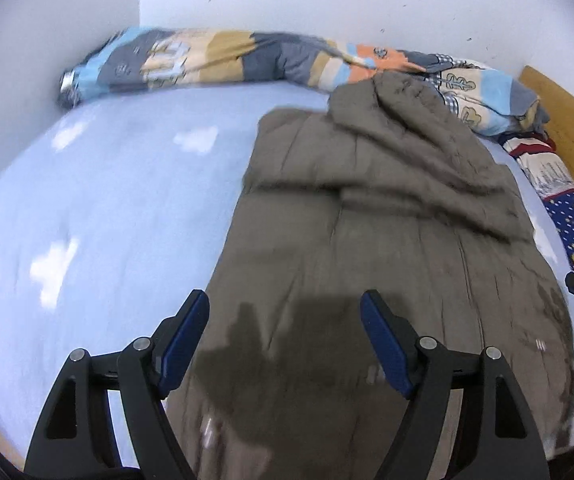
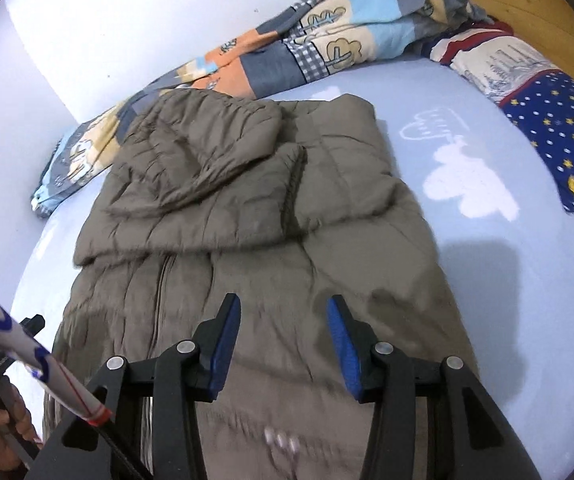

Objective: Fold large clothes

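The brown padded jacket point(image 2: 247, 208) lies flat on the pale blue bed sheet point(image 1: 107, 200), long axis running straight away from both tongs toward the patterned quilt point(image 1: 207, 60) by the wall, sleeves already folded across its chest. Left tongs point(image 1: 285, 344) hover spread wide over the near hem, nothing between them. Right tongs point(image 2: 283, 344) stand narrower alongside, also empty. Both look equally near that hem; lifting it away toward the collar looks next.

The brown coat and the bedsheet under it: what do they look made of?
Brown coat: likely padded synthetic shell, matte; stitched channels puff between seams. Bedsheet: looks like smooth woven cotton or a blend, pale blue with white cloud prints; fibre not certain.
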`<state>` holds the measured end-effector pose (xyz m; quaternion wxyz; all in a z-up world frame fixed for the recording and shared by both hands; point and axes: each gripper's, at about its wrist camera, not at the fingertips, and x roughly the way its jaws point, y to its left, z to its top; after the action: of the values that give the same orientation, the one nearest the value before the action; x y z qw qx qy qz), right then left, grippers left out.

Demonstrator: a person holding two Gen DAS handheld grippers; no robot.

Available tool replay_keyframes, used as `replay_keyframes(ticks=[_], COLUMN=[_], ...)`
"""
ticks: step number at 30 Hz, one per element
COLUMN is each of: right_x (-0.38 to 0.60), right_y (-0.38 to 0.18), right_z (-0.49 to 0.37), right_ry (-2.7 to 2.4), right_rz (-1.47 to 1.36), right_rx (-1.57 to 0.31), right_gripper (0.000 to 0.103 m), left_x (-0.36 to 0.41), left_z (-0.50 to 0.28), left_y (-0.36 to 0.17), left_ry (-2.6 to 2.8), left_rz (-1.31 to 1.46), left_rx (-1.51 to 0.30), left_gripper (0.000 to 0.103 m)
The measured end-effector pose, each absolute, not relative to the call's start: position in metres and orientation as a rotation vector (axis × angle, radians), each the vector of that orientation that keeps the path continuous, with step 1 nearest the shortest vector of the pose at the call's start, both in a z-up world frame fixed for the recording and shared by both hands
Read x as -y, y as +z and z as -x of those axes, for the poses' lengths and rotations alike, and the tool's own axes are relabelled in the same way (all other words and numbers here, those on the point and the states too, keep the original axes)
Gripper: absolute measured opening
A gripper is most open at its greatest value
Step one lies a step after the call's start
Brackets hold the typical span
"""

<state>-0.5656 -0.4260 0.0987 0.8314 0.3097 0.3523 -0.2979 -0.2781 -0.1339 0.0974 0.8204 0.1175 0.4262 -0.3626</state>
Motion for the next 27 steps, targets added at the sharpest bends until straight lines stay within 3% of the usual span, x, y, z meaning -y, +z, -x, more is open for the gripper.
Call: replay_keyframes(ticks=[9, 20, 27], right_x=[0.396, 0.374, 0.379], right_y=[0.076, 0.038, 0.049], right_z=[0.677, 0.701, 0.741], right_ry=[-0.703, -0.715, -0.778], right_rz=[-0.759, -0.795, -0.863], right_rx=[-0.738, -0.851, -0.733], right_gripper=[0.049, 0.049, 0.049], left_x=[0.029, 0.019, 0.0], left_z=[0.291, 0.306, 0.319], left_y=[0.063, 0.021, 0.041], left_ry=[-0.665, -0.655, -0.644], left_rz=[-0.176, -0.191, -0.131], left_rx=[-1.023, -1.16, -1.089], left_gripper=[0.077, 0.078, 0.078])
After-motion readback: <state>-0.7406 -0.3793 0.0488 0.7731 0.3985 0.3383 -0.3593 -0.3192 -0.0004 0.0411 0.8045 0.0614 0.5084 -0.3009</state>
